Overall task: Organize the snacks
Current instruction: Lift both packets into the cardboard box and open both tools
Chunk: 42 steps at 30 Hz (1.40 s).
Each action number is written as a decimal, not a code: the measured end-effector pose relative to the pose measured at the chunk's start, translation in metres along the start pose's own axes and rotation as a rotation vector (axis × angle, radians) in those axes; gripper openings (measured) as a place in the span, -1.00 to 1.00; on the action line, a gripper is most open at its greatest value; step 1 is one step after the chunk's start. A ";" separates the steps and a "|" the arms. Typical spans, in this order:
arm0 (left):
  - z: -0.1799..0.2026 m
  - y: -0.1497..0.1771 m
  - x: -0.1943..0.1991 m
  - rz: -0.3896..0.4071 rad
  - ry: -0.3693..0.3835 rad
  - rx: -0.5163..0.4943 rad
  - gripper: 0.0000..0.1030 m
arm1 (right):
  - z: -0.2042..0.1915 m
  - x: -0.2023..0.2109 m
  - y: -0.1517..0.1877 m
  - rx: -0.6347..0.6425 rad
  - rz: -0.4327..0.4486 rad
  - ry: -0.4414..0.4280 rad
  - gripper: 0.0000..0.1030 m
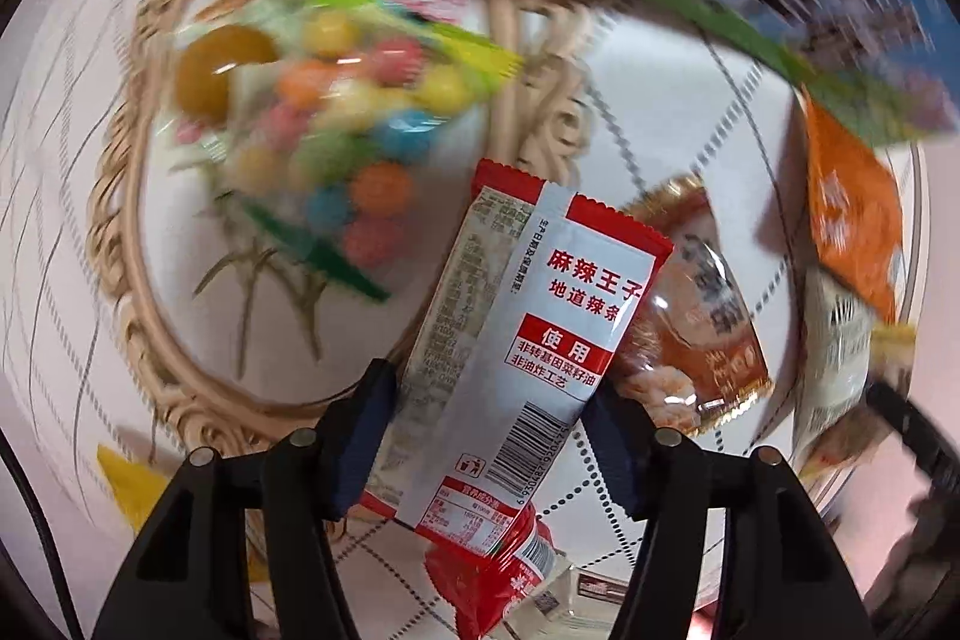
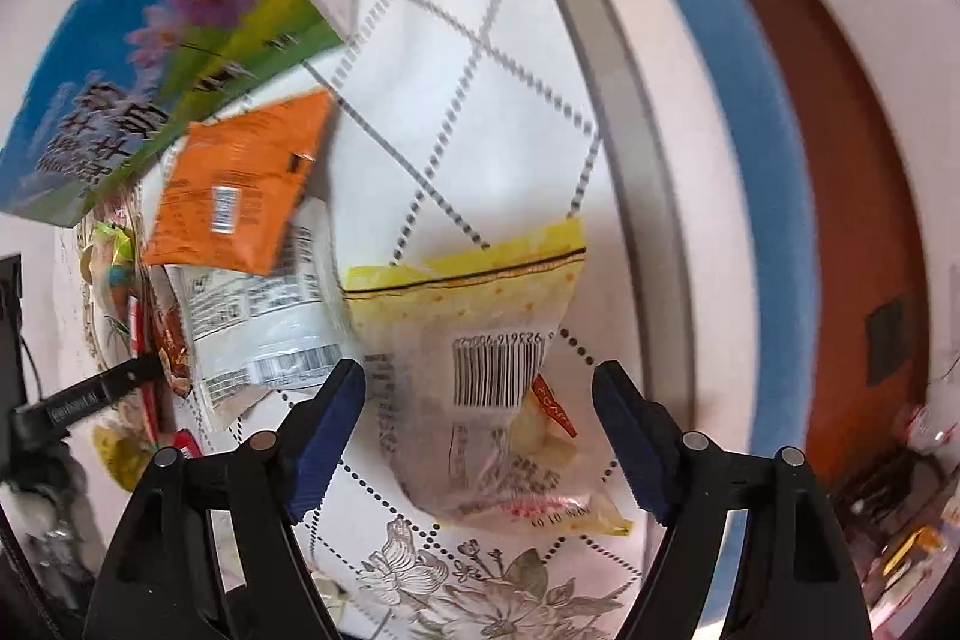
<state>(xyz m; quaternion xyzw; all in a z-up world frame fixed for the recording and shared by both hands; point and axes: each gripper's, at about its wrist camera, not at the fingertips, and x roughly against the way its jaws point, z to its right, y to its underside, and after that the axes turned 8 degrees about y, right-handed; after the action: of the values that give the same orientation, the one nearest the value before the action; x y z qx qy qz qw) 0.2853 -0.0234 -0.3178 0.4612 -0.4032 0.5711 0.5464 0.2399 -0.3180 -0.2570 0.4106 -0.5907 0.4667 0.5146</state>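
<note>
Snacks lie scattered over the desk (image 2: 480, 112), which wears a white cloth crossed by dotted grey diamond lines. The left gripper (image 1: 492, 424) has its blue-padded jaws closed on a red and silver spicy-strip packet (image 1: 528, 340), held upright with its barcode side facing the camera. Behind it sits a round woven wicker tray (image 1: 120, 244) with a pale floral base, and a clear bag of multicoloured candy balls (image 1: 336, 124) lies in it, blurred. Just right of the held packet lies a brown and clear snack pack (image 1: 702, 316), and further right an orange foil packet (image 1: 852, 220) rests partly on a white printed pouch (image 1: 834, 364). A blue and green flower-printed carton (image 2: 156, 58) stands at the back.

The right gripper (image 2: 480, 430) has its jaws spread wide on either side of a yellow-topped clear snack bag (image 2: 480, 376), which lies flat on the cloth, barcode up; neither pad seems to press it. The desk's grey rim (image 2: 606, 112) curves past on the right.
</note>
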 end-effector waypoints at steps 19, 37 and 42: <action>0.007 0.013 -0.010 -0.102 0.038 -0.166 0.12 | -0.023 -0.022 0.047 0.073 -0.155 -0.103 0.22; -0.008 0.025 0.004 -0.011 0.043 -0.072 -0.07 | -0.046 -0.029 0.087 0.055 -0.079 -0.071 0.08; -0.002 0.036 0.031 0.034 0.050 -0.080 -0.10 | -0.025 -0.011 0.091 0.015 -0.072 -0.137 0.04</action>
<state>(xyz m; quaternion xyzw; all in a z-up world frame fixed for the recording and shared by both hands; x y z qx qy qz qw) 0.2500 -0.0166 -0.2865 0.4177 -0.4197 0.5751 0.5645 0.1593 -0.2734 -0.2789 0.4664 -0.6058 0.4230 0.4864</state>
